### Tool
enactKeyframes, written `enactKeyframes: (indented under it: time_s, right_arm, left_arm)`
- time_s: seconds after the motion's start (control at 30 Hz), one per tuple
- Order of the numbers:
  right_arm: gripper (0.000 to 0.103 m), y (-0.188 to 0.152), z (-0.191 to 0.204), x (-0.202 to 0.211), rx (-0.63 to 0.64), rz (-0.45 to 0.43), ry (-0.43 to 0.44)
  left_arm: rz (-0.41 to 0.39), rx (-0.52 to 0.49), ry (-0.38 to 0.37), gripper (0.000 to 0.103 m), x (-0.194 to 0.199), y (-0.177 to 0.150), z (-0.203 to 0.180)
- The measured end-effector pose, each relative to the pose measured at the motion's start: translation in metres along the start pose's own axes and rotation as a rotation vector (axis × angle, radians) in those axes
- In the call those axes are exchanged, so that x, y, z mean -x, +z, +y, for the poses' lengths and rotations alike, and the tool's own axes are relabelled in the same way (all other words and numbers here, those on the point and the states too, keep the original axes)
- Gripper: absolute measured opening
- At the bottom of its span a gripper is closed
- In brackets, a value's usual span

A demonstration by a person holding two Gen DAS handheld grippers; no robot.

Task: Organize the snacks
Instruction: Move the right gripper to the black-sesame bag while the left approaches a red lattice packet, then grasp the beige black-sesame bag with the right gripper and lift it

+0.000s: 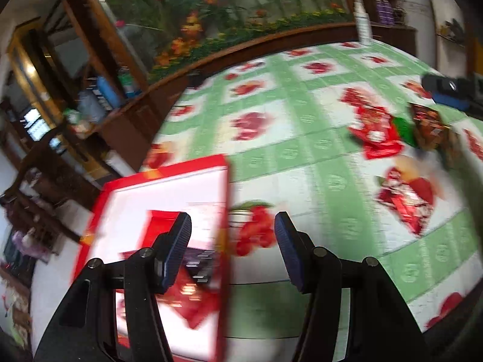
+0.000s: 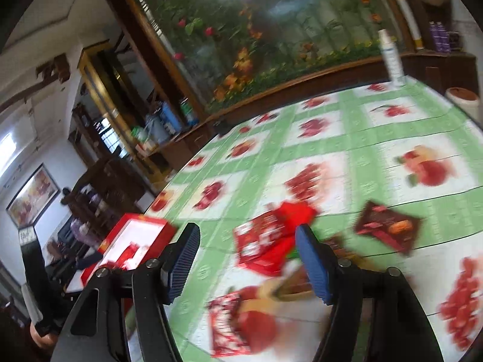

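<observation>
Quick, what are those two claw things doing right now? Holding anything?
Left gripper: open, holding nothing.
Right gripper: open, holding nothing.

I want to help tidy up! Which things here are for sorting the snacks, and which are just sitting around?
For the job:
- red cardboard box with white inside
- bright red foil snack packet
- dark brown snack packet
- red-and-white snack packet

Just sitting around:
- white spray bottle
- white tub with brown lid
- green checked tablecloth with fruit pictures

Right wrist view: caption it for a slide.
Open right gripper above red snack packets on fruit-print tablecloth.
</observation>
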State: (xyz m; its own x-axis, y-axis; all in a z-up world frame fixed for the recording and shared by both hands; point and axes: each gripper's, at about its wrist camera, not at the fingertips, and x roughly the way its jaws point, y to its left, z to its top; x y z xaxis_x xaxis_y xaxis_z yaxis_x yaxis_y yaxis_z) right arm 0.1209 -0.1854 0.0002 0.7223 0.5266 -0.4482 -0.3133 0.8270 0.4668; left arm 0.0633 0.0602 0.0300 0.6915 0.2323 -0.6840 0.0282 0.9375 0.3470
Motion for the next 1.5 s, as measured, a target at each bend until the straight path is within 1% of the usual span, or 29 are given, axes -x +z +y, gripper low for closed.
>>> enactKeyframes:
  time_s: [0.07,0.13,0.2,0.3,0.33,0.4,0.47,0.5,0.57,0.63,0.7,0.73,0.77,0.8,0.87,0.97,1.07,1.1,1.13,1.17,1.23,1.3,1.4,1.43,1.47,1.5]
  right_arm:
    - [0.072,0.004,-0.019,0.011,-0.026,-0.030,-0.043]
    - [0.073,0.006,-0.042,0.020,-0.063,-0.050,-0.088]
    - [0.075,0.007,-0.062,0.030,-0.101,-0.065,-0.125]
    - [0.075,0.006,-0.085,0.039,-0.151,-0.068,-0.141]
    - [0.075,0.006,-0.091,0.041,-0.169,-0.065,-0.142]
    - [0.075,0.004,-0.098,0.041,-0.200,-0.051,-0.142]
    - [0.075,0.003,-0.100,0.039,-0.215,-0.040,-0.141]
    - [0.075,0.002,-0.099,0.038,-0.213,-0.034,-0.139]
    - [0.075,0.000,-0.096,0.035,-0.201,-0.024,-0.137]
    - [0.075,-0.001,-0.094,0.035,-0.189,-0.018,-0.138]
    - [0.075,-0.002,-0.094,0.033,-0.188,-0.009,-0.135]
    - [0.075,-0.002,-0.094,0.032,-0.188,-0.003,-0.133]
    - [0.075,-0.002,-0.094,0.031,-0.187,0.003,-0.134]
    - [0.075,-0.002,-0.093,0.030,-0.182,0.007,-0.139]
    - [0.075,-0.003,-0.091,0.028,-0.167,0.011,-0.144]
    - [0.075,-0.004,-0.086,0.026,-0.147,0.022,-0.130]
    - [0.075,-0.007,-0.082,0.020,-0.145,0.066,-0.057]
    - [0.075,-0.008,-0.077,0.016,-0.127,0.083,-0.051]
    - [0.075,-0.009,-0.072,0.013,-0.097,0.088,-0.066]
    - [0.077,-0.010,-0.067,0.010,-0.066,0.094,-0.085]
    - [0.079,-0.014,-0.057,0.000,-0.010,0.128,-0.105]
    - [0.081,-0.019,-0.049,-0.009,0.038,0.167,-0.108]
    - [0.081,-0.029,-0.040,-0.024,0.108,0.228,-0.155]
    - [0.080,-0.031,-0.039,-0.026,0.116,0.245,-0.157]
    - [0.070,-0.031,-0.039,-0.026,0.109,0.247,-0.141]
    - [0.063,-0.031,-0.041,-0.025,0.103,0.243,-0.133]
  left_arm:
    - [0.011,-0.016,-0.052,0.058,-0.001,0.003,-0.014]
    - [0.019,-0.032,-0.075,0.058,-0.002,0.006,-0.025]
    - [0.041,-0.034,-0.116,0.058,-0.005,0.010,-0.036]
    - [0.067,-0.037,-0.206,0.058,-0.007,0.016,-0.054]
    - [0.070,-0.041,-0.216,0.058,-0.008,0.018,-0.059]
    - [0.081,-0.044,-0.225,0.058,-0.012,0.023,-0.068]
    - [0.106,-0.025,-0.243,0.058,-0.019,0.030,-0.074]
    - [0.118,-0.014,-0.263,0.058,-0.023,0.034,-0.077]
    - [0.155,0.010,-0.279,0.058,-0.031,0.039,-0.084]
    - [0.172,0.041,-0.300,0.058,-0.036,0.042,-0.088]
    - [0.175,0.060,-0.273,0.058,-0.040,0.045,-0.094]
    - [0.168,0.069,-0.264,0.061,-0.041,0.046,-0.095]
    - [0.161,0.075,-0.271,0.069,-0.043,0.047,-0.098]
    - [0.160,0.073,-0.280,0.073,-0.045,0.047,-0.102]
    - [0.183,0.033,-0.268,0.075,-0.052,0.042,-0.112]
    - [0.127,-0.018,-0.269,0.075,-0.044,0.033,-0.115]
    - [0.124,-0.077,-0.286,0.075,-0.037,0.024,-0.109]
    - [0.122,-0.090,-0.286,0.075,-0.034,0.021,-0.107]
    - [0.122,-0.101,-0.286,0.075,-0.032,0.018,-0.104]
    - [0.124,-0.112,-0.290,0.075,-0.030,0.014,-0.099]
    - [0.130,-0.119,-0.279,0.074,-0.029,0.010,-0.092]
    - [0.138,-0.117,-0.268,0.074,-0.027,0.006,-0.084]
    - [0.114,-0.093,-0.268,0.074,-0.020,0.005,-0.072]
    - [0.105,-0.089,-0.272,0.074,-0.018,0.005,-0.070]
    - [0.102,-0.088,-0.270,0.074,-0.019,0.006,-0.068]
    - [0.103,-0.088,-0.263,0.074,-0.021,0.006,-0.068]
